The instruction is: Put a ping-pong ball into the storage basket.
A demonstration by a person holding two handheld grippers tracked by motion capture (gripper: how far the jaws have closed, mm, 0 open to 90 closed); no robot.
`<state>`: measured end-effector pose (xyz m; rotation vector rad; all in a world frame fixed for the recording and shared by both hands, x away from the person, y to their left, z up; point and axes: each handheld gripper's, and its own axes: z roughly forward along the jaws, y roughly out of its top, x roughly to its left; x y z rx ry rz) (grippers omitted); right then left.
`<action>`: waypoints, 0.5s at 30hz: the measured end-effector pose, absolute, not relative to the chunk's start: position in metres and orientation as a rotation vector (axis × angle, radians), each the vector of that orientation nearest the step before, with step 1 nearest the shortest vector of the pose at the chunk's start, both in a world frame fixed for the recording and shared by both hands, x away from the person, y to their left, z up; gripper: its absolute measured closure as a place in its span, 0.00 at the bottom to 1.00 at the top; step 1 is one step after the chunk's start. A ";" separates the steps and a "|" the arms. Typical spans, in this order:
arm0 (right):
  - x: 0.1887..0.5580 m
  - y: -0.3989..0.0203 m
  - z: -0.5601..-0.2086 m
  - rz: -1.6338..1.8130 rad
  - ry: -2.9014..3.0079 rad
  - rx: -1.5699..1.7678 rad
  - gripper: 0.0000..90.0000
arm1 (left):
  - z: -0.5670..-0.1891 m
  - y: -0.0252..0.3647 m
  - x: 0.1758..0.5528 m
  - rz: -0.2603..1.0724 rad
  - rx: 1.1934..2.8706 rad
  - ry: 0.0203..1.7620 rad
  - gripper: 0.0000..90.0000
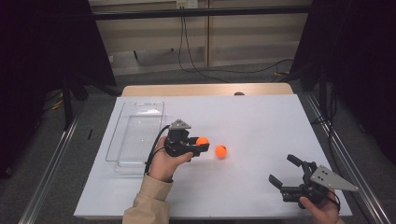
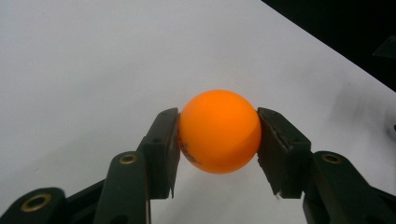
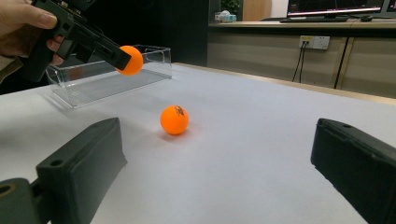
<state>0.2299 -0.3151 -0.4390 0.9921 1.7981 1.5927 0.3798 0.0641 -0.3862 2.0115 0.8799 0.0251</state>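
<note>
Orange and glossy, clamped between the two black pads of the left gripper: a ping-pong ball, pinched at its widest part on both sides, jaws closed onto it and parted just by the ball's width. Held clear of the white table cover, as seen from the right gripper view, just beside the near end of the clear plastic tray. Smooth, matte-bright shell, with a small dark printed mark low on the side facing the left pad. Round all over, so no long axis and no pointing direction to tell; printed mark turned toward the left pad and downward. Second orange ping-pong ball resting on the cover just beside the held one, apart from it, its dark print turned up and toward the right gripper view. Right gripper low near the table's near right corner, jaws spread wide with nothing between them, well apart from both balls, aimed toward the loose ball. Tray lying at the left of the cover.
</note>
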 end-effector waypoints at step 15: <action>0.230 -0.315 -0.439 1.594 1.797 0.993 0.02 | -0.385 0.072 0.382 0.025 2.002 0.904 0.57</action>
